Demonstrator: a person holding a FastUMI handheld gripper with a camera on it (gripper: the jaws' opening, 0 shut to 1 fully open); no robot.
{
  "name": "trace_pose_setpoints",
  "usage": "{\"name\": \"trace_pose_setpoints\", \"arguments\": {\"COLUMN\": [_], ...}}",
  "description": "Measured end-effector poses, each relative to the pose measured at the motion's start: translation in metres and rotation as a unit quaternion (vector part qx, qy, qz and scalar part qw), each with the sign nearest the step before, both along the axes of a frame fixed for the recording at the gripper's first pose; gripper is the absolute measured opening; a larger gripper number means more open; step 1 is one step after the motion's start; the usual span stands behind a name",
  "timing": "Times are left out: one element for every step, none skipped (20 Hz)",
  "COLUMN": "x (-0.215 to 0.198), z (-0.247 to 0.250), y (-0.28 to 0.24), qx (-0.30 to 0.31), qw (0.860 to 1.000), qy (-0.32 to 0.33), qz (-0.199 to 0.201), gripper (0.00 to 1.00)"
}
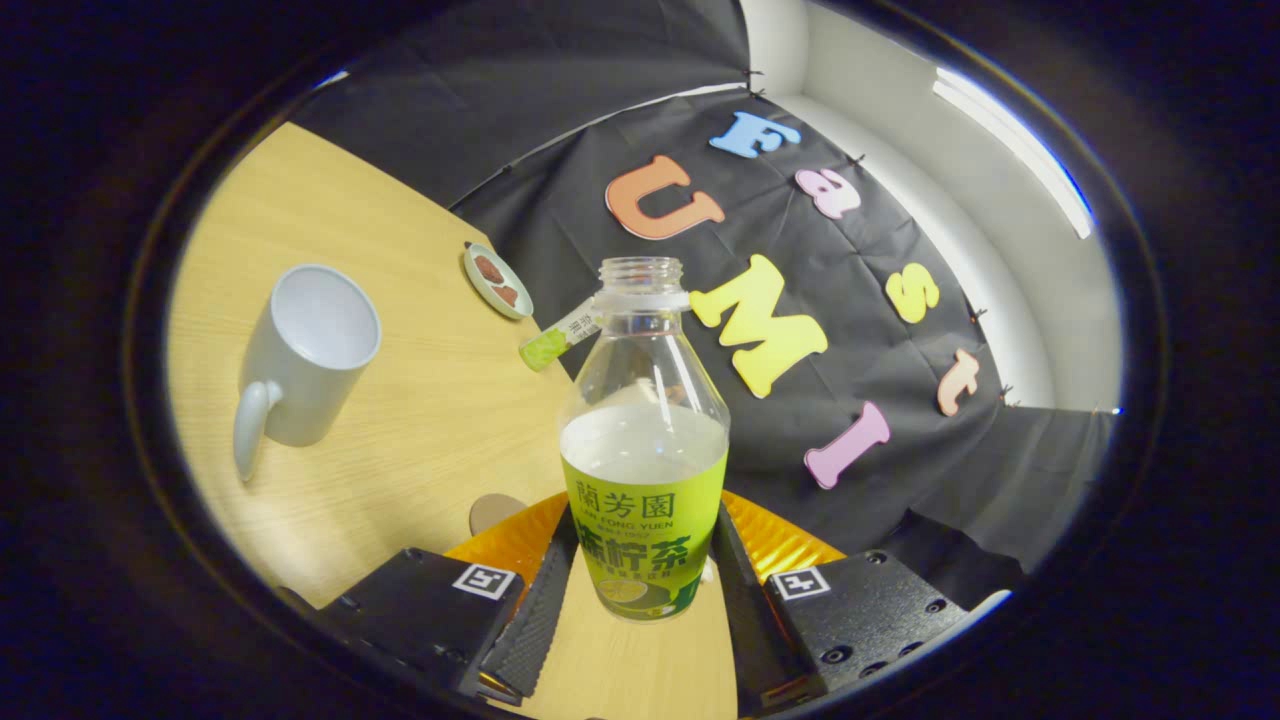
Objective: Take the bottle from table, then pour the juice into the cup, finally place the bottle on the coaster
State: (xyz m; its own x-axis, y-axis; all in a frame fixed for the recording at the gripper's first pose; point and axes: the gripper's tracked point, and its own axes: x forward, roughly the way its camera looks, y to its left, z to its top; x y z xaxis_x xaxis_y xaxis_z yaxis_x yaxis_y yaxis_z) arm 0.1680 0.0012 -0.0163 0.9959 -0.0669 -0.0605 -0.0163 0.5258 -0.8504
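The gripper (645, 590) is closed on the bottle (645, 450), both fingers pressing its labelled lower body; the bottle stands uncapped, partly filled, lifted above the bench (420, 400). The cup (305, 360) sits empty, well to the left. A small dish (497, 281) lies beyond it near the wall.

A light wooden table (420, 400) with a curved edge is seen in front of a black cloth wall (560, 120). Above the cloth, a plain white wall (900, 160) is lit by a long bright lamp (1010, 140).
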Motion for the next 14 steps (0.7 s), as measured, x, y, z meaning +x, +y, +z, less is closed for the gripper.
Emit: {"name": "trace_pose_setpoints", "arguments": {"x": [0.001,0.002,0.002,0.002,0.002,0.003,0.003,0.004,0.004,0.010,0.012,0.014,0.013,0.011], "z": [-0.002,-0.002,-0.003,-0.005,-0.007,-0.008,-0.008,-0.006,-0.005,-0.001,0.001,0.002,0.004,0.004], "y": [0.003,0.005,0.006,0.007,0.008,0.011,0.012,0.016,0.020,0.024,0.027,0.029,0.031,0.032], "qx": [-0.016,-0.031,-0.046,-0.057,-0.067,-0.082,-0.097,-0.115,-0.128,-0.140,-0.150,-0.164,-0.176,-0.185], "qw": [1.000,0.999,0.999,0.998,0.998,0.996,0.995,0.993,0.991,0.989,0.988,0.985,0.983,0.981], "qy": [-0.004,-0.009,-0.014,-0.016,-0.017,-0.021,-0.026,-0.033,-0.038,-0.042,-0.045,-0.048,-0.053,-0.057], "qz": [0.002,0.003,0.004,0.004,0.004,0.005,0.004,0.007,0.008,0.010,0.011,0.015,0.016,0.018], "gripper": [0.78,0.78,0.79,0.78,0.78,0.78,0.78,0.78,0.78,0.78,0.78,0.79,0.79,0.78]}}
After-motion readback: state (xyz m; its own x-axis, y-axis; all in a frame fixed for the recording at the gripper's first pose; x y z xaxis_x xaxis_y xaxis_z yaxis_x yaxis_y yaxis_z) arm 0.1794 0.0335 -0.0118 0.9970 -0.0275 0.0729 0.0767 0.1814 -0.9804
